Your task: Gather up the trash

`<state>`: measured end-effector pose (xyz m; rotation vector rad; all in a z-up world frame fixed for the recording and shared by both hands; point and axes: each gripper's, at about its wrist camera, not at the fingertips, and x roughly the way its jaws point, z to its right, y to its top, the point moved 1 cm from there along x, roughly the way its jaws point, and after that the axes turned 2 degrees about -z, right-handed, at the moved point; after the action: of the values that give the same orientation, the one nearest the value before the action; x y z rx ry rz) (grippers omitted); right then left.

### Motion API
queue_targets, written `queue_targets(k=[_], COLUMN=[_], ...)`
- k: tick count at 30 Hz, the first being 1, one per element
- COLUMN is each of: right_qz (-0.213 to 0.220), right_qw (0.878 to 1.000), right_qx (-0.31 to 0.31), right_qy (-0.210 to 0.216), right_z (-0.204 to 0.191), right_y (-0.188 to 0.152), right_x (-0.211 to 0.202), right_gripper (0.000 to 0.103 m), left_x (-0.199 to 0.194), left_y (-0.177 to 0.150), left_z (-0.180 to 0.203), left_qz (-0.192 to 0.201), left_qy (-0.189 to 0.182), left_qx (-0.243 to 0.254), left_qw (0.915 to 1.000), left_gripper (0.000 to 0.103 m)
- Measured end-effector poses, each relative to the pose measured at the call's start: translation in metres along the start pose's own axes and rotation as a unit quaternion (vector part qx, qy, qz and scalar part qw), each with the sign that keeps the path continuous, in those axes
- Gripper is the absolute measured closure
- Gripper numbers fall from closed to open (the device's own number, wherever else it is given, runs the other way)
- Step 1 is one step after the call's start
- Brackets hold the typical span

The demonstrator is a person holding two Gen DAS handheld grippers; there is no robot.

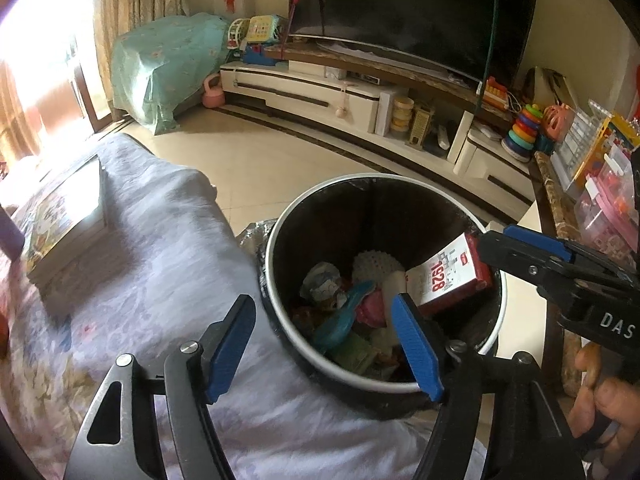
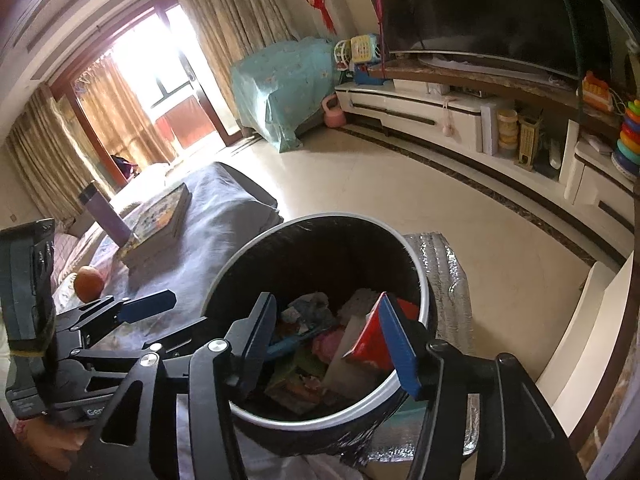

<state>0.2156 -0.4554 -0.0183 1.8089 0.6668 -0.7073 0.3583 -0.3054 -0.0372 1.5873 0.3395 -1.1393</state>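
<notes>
Broadly, a living room with a pale tiled floor (image 1: 256, 152), a dark television (image 1: 412, 12) on a long white cabinet (image 1: 312, 92), and a bed under a lilac sheet (image 1: 152, 264) fills both views. Just beside the bed stands a black trash bin (image 1: 276, 248) with a white rim, holding mixed litter. Over its mouth the left hand-held gripper (image 1: 324, 348) hangs with its blue pads wide apart, gripping nothing. At the bin's far rim the right hand-held gripper (image 2: 332, 336) sits around a red-and-white carton (image 1: 448, 276); whether it is pinched I cannot tell
</notes>
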Motion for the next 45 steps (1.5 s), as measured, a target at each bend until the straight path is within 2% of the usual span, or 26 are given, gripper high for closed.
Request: queue_targets(k=[7, 11, 17, 22, 29, 31, 34, 36, 37, 38, 40, 45], right_qz=[0.023, 0.034, 0.037, 0.049, 0.095, 0.12, 0.161, 0.189, 0.206, 0.217, 0.239, 0.225], right_qw=[1.0, 0.999, 0.999, 0.999, 0.995, 0.992, 0.986, 0.981, 0.977, 0.974, 0.967, 0.968], right_qx=[0.004, 0.008, 0.012, 0.011, 0.009, 0.005, -0.005, -0.014, -0.021, -0.025, -0.04, -0.06], right_qy=[0.004, 0.007, 0.017, 0.01, -0.014, -0.027, -0.04, -0.05, -0.056, -0.061, -0.076, -0.087], right_z=[-0.016, -0.027, -0.041, -0.052, -0.062, -0.067, -0.075, -0.08, -0.084, -0.086, -0.092, -0.097], right_y=[-0.015, -0.033, -0.059, -0.077, -0.091, -0.094, -0.102, -0.107, -0.111, -0.113, -0.122, -0.134], right_x=[-0.023, -0.035, -0.047, -0.059, -0.086, -0.099, -0.118, -0.129, -0.134, -0.136, -0.138, -0.124], right_gripper=[0.033, 0.021, 0.013, 0.012, 0.011, 0.01, 0.002, 0.0, 0.0, 0.0, 0.0, 0.0], left_x=[-0.026, -0.045, -0.075, -0.098, -0.131, -0.143, -0.165, -0.178, -0.184, -0.188, -0.195, -0.2], left_y=[-0.03, -0.053, -0.097, -0.129, -0.159, -0.167, -0.18, -0.192, -0.198, -0.205, -0.217, -0.24], left_z=[-0.016, -0.026, -0.043, -0.053, -0.059, -0.059, -0.058, -0.056, -0.054, -0.053, -0.048, -0.035], left_qz=[0.011, 0.022, 0.04, 0.054, 0.088, 0.107, 0.146, 0.177, 0.195, 0.208, 0.229, 0.243], left_qy=[-0.01, -0.018, -0.027, -0.04, -0.037, -0.029, -0.02, -0.011, -0.002, 0.009, 0.033, 0.067], left_qx=[-0.029, -0.047, -0.084, -0.102, -0.111, -0.108, -0.104, -0.099, -0.097, -0.096, -0.091, -0.079], left_qw=[0.9995, 0.9985, 0.9953, 0.9926, 0.9893, 0.9879, 0.9837, 0.9792, 0.9759, 0.9733, 0.9685, 0.9645], left_gripper=[0.032, 0.031, 0.026, 0.025, 0.024, 0.023, 0.019, 0.012, 0.004, 0.001, 0.001, 0.001])
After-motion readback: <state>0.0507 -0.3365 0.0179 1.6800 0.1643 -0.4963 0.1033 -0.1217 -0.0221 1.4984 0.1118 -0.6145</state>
